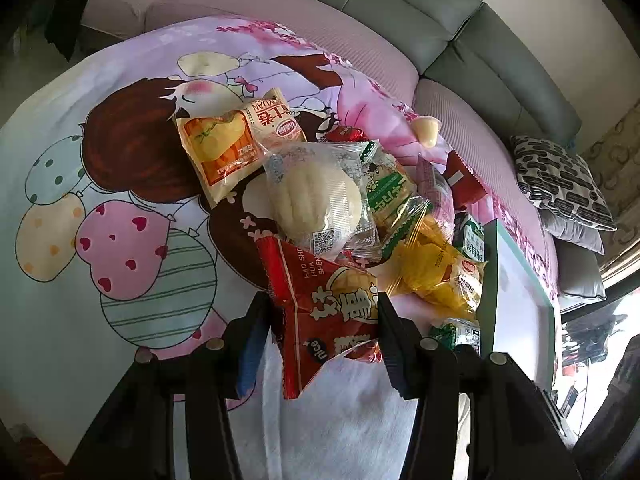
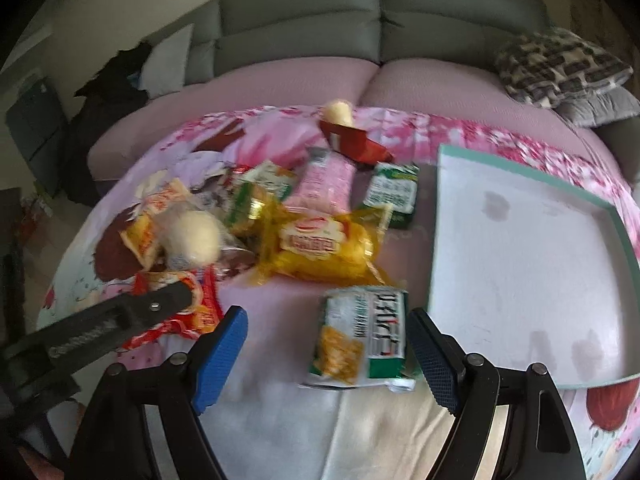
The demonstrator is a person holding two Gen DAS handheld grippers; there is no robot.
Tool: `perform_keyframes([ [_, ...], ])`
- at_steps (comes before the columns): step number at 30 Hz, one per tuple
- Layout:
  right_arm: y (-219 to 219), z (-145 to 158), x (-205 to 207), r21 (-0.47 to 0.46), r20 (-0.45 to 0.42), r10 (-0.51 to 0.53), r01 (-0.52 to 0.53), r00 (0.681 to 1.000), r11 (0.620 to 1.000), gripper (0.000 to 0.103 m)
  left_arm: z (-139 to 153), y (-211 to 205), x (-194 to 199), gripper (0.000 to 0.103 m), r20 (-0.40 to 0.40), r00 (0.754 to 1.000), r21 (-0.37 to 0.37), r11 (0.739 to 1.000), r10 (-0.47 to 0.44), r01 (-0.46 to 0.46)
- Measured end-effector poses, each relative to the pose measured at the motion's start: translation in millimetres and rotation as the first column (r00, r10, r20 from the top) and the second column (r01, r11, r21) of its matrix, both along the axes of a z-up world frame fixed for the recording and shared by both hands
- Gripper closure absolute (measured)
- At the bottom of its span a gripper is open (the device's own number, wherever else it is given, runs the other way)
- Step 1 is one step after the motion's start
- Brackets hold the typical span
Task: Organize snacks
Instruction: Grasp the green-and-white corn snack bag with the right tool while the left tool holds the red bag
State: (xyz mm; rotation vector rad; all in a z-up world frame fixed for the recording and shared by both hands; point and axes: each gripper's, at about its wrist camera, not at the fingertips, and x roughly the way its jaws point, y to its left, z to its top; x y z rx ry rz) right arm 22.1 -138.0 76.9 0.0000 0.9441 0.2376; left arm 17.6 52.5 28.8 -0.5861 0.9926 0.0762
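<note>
Snacks heaped at twelve o'clock; my left gripper [image 1: 324,320] clamps the red crinkly peanut packet [image 1: 320,312] for sorting. My right gripper [image 2: 326,344] is released, straddling the green-white foil sachet [image 2: 360,336]; teal-rimmed shallow tray [image 2: 532,184] waits at two o'clock.

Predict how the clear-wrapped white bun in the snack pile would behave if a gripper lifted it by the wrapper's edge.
The white bun looks soft and puffy, so it is probably light and easily squashed. Its clear film wrapper looks glossy and crinkled, so it may slip between pads and sag. It lies atop the orange bread packet, so lifting it may shift that neighbour.

Left hand-held gripper [image 1: 324,316] clamps red snack packet [image 1: 324,304]
</note>
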Motion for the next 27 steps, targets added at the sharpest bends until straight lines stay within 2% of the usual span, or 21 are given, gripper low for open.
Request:
perform_keyframes([
  [3, 7, -6, 2, -0.031, -0.020, 0.012, -0.012, 1.000, 0.999, 0.020, 0, 1, 0, 0.050, 0.001, 1.000, -0.004, 1.000, -0.002, 0.002],
  [9, 2, -19, 9, -0.062, -0.062, -0.033, 0.029, 0.998, 0.998, 0.020, -1, 2, -1, 0.050, 0.002, 1.000, -0.014, 1.000, -0.001, 0.001],
  [21, 7, -26, 15, -0.114, -0.054, -0.066, 0.059, 0.996, 0.992, 0.021, -1, 3, -1, 0.050, 0.002, 1.000, -0.017, 1.000, -0.002, 0.002],
  [27, 6, -27, 17, -0.084, -0.063, -0.071, 0.066, 0.995, 0.994, 0.020, 0, 2, -1, 0.050, 0.002, 1.000, -0.009, 1.000, -0.004, 0.004],
])
